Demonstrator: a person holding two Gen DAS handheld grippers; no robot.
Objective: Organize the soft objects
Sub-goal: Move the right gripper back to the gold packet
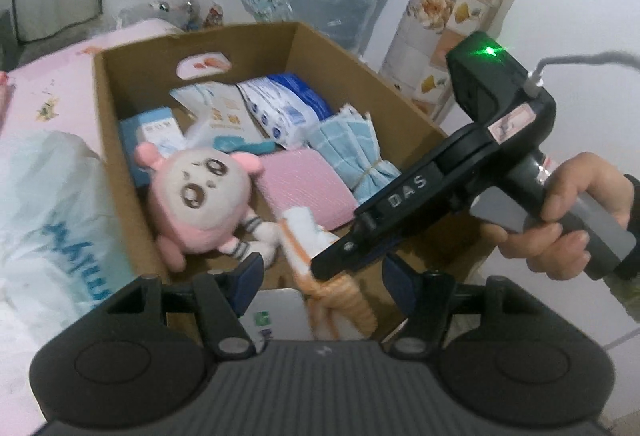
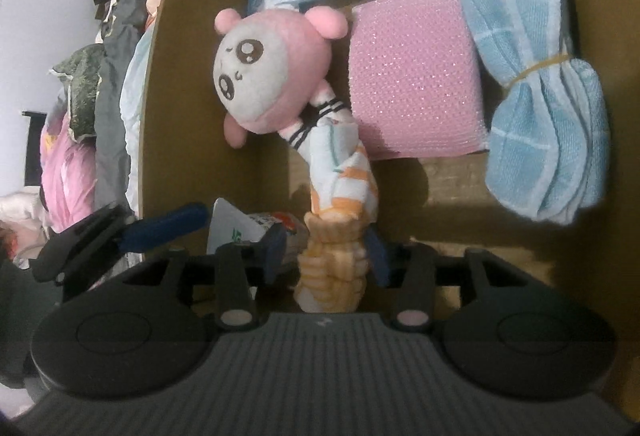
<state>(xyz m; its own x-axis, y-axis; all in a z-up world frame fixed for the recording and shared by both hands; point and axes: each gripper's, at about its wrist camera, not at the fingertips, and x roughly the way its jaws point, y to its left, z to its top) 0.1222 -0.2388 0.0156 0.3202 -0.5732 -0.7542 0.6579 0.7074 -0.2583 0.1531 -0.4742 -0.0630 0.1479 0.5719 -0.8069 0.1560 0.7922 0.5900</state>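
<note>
Right wrist view: cardboard box (image 2: 192, 84) w/ soft stuff inside. Orange-white striped sock (image 2: 340, 232) hangs at box's near end, toe draped by pink plush doll (image 2: 268, 76). Prob light, floppy, stretchy; best grabbed at ribbed cuff. Right gripper (image 2: 328, 252) straddles cuff, jaws parted, pads not clearly pressing. Left gripper (image 1: 320, 276) open, empty.

The orange-and-white striped sock (image 2: 340, 192) is partly hidden at its cuff by the right gripper's (image 2: 326, 256) body. The white plastic bag with blue lettering (image 1: 52, 220) is blurred and cut off by the left edge. The blue-and-white packets at the back of the brown cardboard box (image 2: 180, 116) are cut off by the top edge in the right wrist view.
</note>
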